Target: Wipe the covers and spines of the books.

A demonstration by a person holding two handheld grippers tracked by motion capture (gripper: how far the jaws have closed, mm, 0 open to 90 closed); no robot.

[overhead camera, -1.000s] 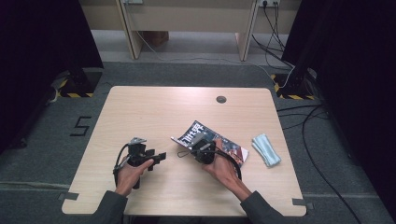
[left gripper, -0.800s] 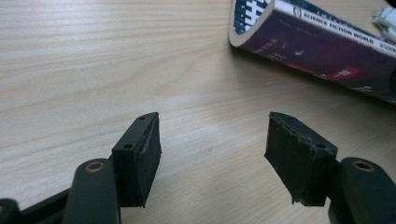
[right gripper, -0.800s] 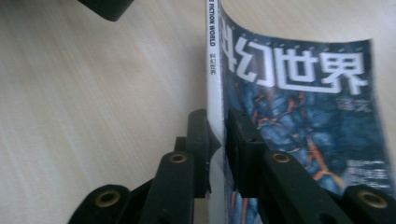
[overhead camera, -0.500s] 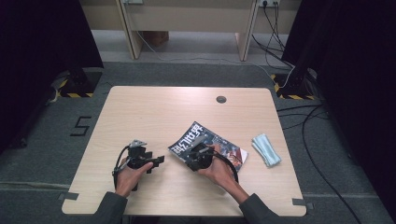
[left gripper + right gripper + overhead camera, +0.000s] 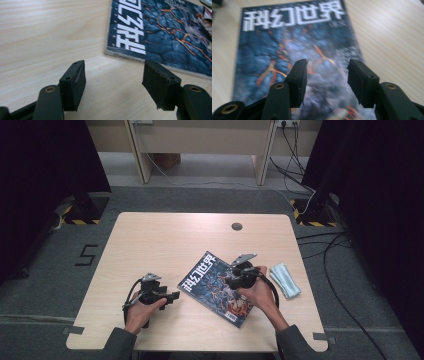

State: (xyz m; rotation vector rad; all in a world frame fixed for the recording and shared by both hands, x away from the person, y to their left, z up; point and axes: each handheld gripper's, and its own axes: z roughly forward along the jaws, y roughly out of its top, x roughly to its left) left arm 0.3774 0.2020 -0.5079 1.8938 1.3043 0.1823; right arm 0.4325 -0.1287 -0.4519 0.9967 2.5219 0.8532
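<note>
While a glossy magazine with a dark blue, cracked-rock cover veined in orange [image 5: 218, 287] lies flat on the pale wood-grain table [image 5: 165, 237], the person's right tool [image 5: 231, 279] hangs just above it, its two black jaws spread apart with nothing between them; those jaws have just been opening. Large white block characters run across one end of the cover, and in the right gripper view they stand along the far edge of the magazine [image 5: 294, 50], above a blurred field of blue stone and glowing orange seams. The right tool [image 5: 325, 75] looks straight down on the middle of that cover, the pads clear of the paper.

Seen from the high view, the magazine sits askew toward the near right part of the table, one corner pointing to the person and its white title toward the table's middle. The left tool [image 5: 172, 296] rests low beside the magazine's left edge, near it but apart, held in the left hand [image 5: 142, 307]. In the left gripper view its jaws stand wide and empty over bare wood, with the left tool [image 5: 113, 77] aimed at the magazine's [image 5: 162, 35] white-lettered corner, whose thin pale page edge shows against the table.

A folded pale blue-green cloth [image 5: 285, 280] lies to the right of the magazine, just beyond the right hand [image 5: 260, 290].
</note>
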